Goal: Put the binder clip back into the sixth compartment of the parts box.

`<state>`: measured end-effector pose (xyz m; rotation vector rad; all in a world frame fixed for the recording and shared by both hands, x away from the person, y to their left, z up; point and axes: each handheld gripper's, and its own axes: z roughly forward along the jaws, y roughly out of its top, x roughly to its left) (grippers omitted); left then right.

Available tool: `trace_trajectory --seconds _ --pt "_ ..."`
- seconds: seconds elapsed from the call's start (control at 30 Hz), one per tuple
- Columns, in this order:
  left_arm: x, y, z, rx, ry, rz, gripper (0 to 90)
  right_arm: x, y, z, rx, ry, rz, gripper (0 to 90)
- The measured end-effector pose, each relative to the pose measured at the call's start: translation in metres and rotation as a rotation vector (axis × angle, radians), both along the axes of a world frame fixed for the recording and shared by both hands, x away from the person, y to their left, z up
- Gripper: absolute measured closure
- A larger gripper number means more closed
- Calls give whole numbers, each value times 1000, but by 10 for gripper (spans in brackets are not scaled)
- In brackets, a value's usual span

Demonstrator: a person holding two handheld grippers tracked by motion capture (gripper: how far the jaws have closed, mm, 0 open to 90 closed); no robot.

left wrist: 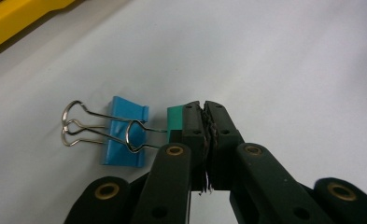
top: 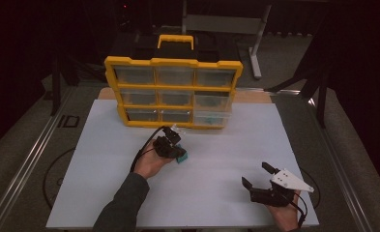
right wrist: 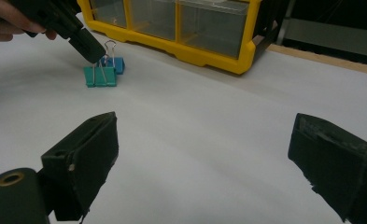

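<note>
High view: left tongs (top: 177, 153) sit mid-frame on the white bench (top: 105, 193), tips down at the teal clip (top: 182, 158), just below the yellow drawer cabinet (top: 173, 92). Right tongs (top: 258, 175) lower right, spread wide, holding nothing.

Left gripper view: jaws closed on the teal clip's (left wrist: 174, 122) wire handle, centre frame; blue clip (left wrist: 124, 136) lies just left, its handle loops reaching to the teal one. Risk: lifting could snag and drag the blue clip along.

Right gripper view: both clips upper left, teal clip (right wrist: 100, 76) in front of blue clip (right wrist: 116, 64). Grip on thin wire is slight; the clip may swing or slip out.
</note>
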<state>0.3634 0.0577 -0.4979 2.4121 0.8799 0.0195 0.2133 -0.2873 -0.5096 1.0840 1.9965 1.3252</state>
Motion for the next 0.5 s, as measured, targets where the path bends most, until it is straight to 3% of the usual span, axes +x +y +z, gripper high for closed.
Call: trace_trajectory --seconds 0.1,0.5 --pt "-3 -1 2 7 -13 -16 893 0 0 0 1 -1 0 84" --pt "-3 16 26 -14 -78 21 896 1 0 0 7 -13 1 84"
